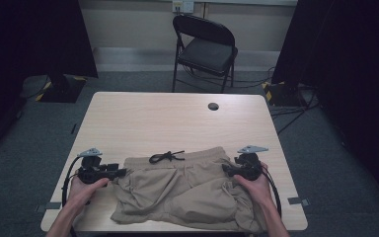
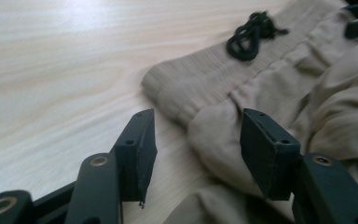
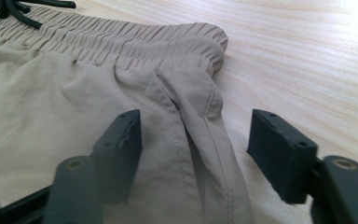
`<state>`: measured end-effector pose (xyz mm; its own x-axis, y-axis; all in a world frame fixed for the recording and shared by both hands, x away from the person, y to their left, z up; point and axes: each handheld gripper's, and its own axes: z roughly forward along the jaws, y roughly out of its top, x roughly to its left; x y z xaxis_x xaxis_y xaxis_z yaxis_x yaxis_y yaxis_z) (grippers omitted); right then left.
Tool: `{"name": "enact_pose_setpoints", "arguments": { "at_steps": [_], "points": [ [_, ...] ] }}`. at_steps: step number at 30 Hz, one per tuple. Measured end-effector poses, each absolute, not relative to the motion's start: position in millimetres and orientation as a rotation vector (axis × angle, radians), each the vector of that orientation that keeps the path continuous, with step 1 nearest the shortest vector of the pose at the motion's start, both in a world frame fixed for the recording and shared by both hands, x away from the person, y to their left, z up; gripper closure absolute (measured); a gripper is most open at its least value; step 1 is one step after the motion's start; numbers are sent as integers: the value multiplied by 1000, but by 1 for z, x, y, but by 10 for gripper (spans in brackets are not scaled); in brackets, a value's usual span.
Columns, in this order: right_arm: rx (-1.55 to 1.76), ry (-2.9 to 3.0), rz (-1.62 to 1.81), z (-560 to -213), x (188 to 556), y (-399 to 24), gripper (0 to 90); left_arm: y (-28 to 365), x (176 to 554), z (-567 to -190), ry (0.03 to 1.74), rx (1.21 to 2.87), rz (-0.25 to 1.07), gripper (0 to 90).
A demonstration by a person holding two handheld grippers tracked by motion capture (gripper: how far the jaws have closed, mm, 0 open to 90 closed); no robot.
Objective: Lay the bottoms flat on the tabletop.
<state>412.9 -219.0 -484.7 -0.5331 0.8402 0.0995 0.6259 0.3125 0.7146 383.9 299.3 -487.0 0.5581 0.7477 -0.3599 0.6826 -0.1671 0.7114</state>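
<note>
Khaki shorts, crumpled soft fabric, ribbed waistband, between both open claws.

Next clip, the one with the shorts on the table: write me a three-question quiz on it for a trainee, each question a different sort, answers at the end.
1. True or false: the left gripper is clamped on the shorts.
2. What lies between the right gripper's jaws? A) the drawstring B) a side-seam fold of the shorts C) bare table
3. Where does the black drawstring lie on the shorts?

Key
1. False: cloth lies between the open jaws, but the pads do not press on it.
2. B
3. On the waistband, at the shorts' far edge on the table, about midway between the two grippers.
</note>
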Motion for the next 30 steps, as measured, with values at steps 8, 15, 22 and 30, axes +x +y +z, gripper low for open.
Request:
{"name": "enact_pose_setpoints", "arguments": {
  "at_steps": [8, 15, 22, 30],
  "points": [
    [1293, 2292, 1041, -491, 411, -215, 504, 288, 382, -491, 1160, 1925, 67, 532],
    [1277, 2322, 1076, -491, 409, -215, 759, 286, 383, -497, 1170, 1920, 57, 647],
    [1262, 2354, 1099, -491, 411, -213, 834, 281, 387, -497, 1141, 1956, 46, 810],
    [1269, 2322, 1163, -486, 411, -215, 854, 286, 389, -487, 1145, 1854, 80, 864]
  ]
}}
